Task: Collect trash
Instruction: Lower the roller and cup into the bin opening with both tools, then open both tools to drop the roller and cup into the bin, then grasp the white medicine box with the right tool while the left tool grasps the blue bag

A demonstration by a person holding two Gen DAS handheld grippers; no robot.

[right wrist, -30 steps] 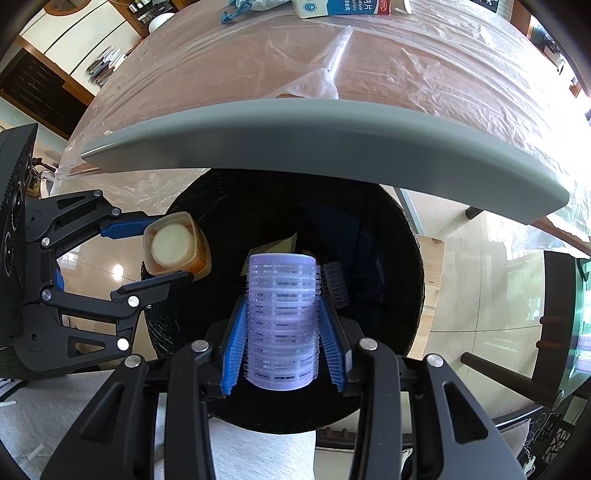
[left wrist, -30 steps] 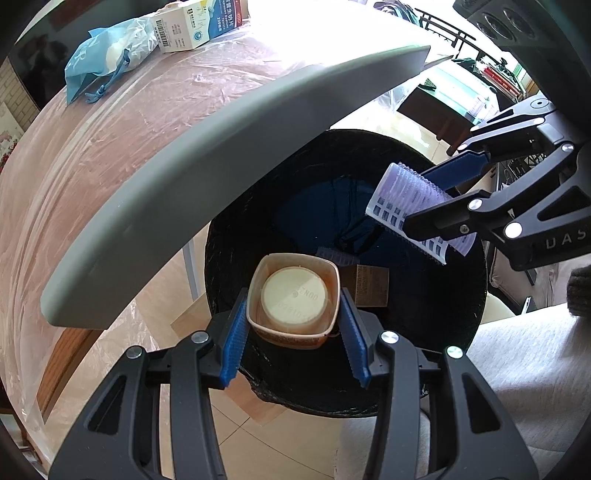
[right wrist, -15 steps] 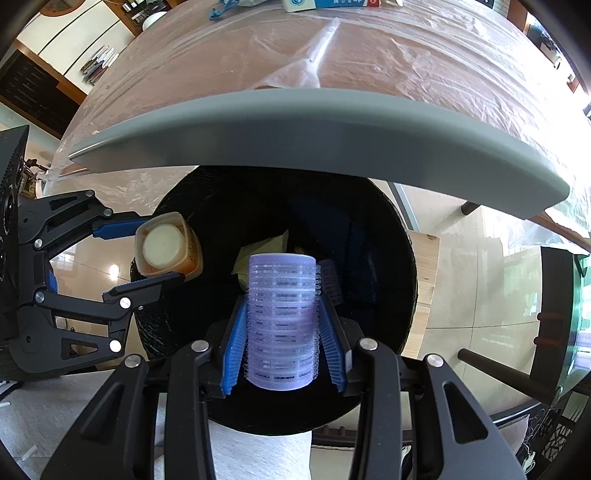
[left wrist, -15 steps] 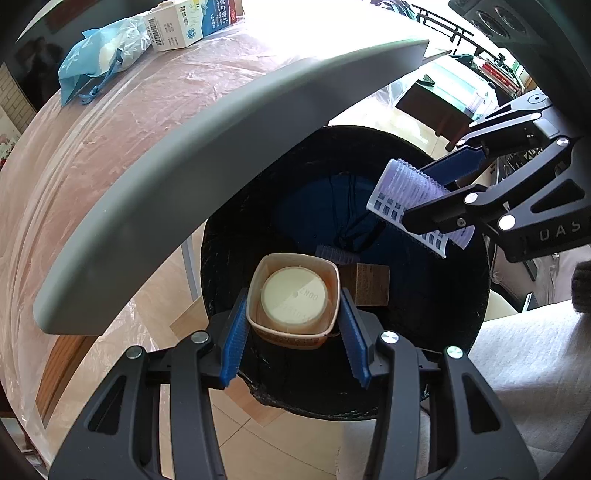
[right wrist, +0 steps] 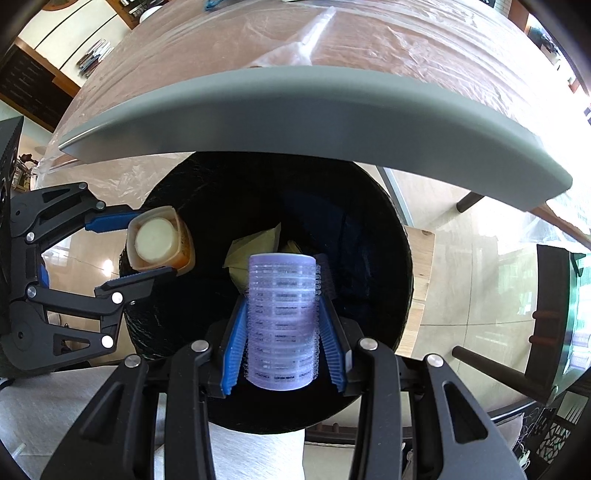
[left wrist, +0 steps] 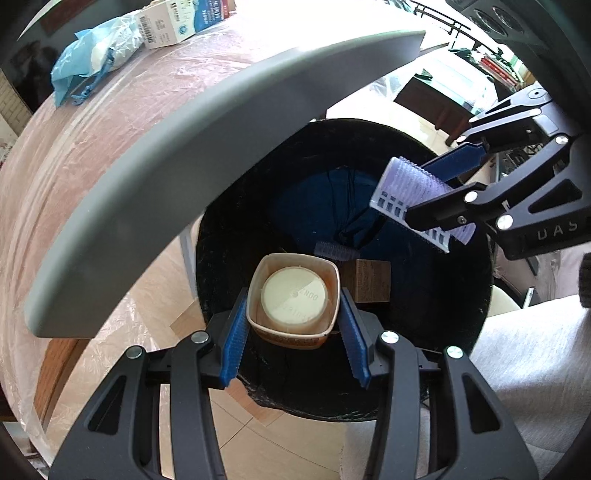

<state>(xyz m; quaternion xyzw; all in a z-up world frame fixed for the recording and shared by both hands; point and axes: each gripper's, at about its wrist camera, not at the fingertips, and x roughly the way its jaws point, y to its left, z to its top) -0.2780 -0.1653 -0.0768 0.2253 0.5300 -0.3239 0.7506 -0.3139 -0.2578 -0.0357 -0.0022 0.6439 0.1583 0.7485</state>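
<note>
A black trash bin [left wrist: 461, 332] stands on the floor beside the table edge; it also shows in the right wrist view [right wrist: 376, 206]. My left gripper [left wrist: 293, 317] is shut on an orange tub with a cream lid [left wrist: 293, 299], held over the bin's near rim. My right gripper [right wrist: 282, 332] is shut on a lilac hair roller [right wrist: 282, 317], held over the bin's opening. The roller also shows in the left wrist view [left wrist: 410, 192], and the tub in the right wrist view [right wrist: 157, 240]. Trash lies in the bin: a brown block [left wrist: 371, 280], a small roller [left wrist: 334, 251], yellow paper [right wrist: 255, 247].
A plastic-covered table [left wrist: 110, 122] with a grey edge strip [left wrist: 184, 173] overhangs the bin. On it lie a blue plastic bag [left wrist: 92, 62] and a white carton [left wrist: 173, 22]. A chair with dark legs [right wrist: 491, 365] stands at the right. A white cloth [left wrist: 517, 350] lies near me.
Both grippers have shifted only slightly over the bin and keep hold of the tub and the roller. Nothing has dropped.
</note>
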